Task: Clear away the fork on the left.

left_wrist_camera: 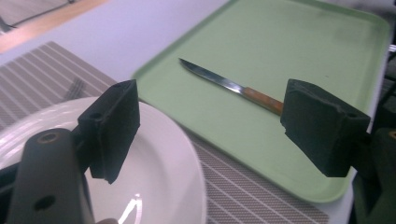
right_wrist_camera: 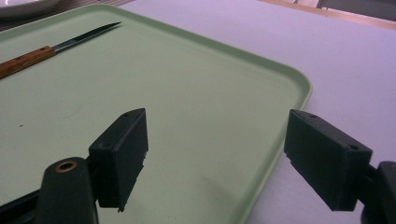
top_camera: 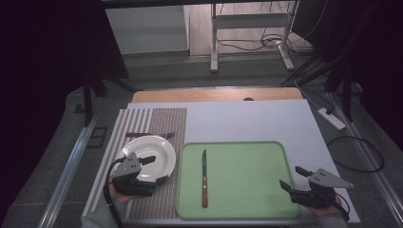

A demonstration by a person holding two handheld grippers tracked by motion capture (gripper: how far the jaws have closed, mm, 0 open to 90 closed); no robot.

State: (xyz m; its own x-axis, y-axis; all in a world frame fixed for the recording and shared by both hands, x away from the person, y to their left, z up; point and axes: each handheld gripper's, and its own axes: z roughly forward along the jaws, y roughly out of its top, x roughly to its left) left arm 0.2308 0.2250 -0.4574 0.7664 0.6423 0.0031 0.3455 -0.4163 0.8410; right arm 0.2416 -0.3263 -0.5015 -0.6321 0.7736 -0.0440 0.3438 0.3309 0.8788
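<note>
Knife with wooden handle and thin steel blade [top_camera: 204, 175] lies flat on the green plastic tray [top_camera: 247, 199]. Both hand-held grippers, left [top_camera: 154, 168] and right [top_camera: 291, 178], are open, empty. It seems light, stiff, slippery; better grip the handle.

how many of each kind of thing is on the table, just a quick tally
plate: 1
knife: 1
fork, behind the plate: 1
tray: 1
striped placemat: 1
total: 5
</note>
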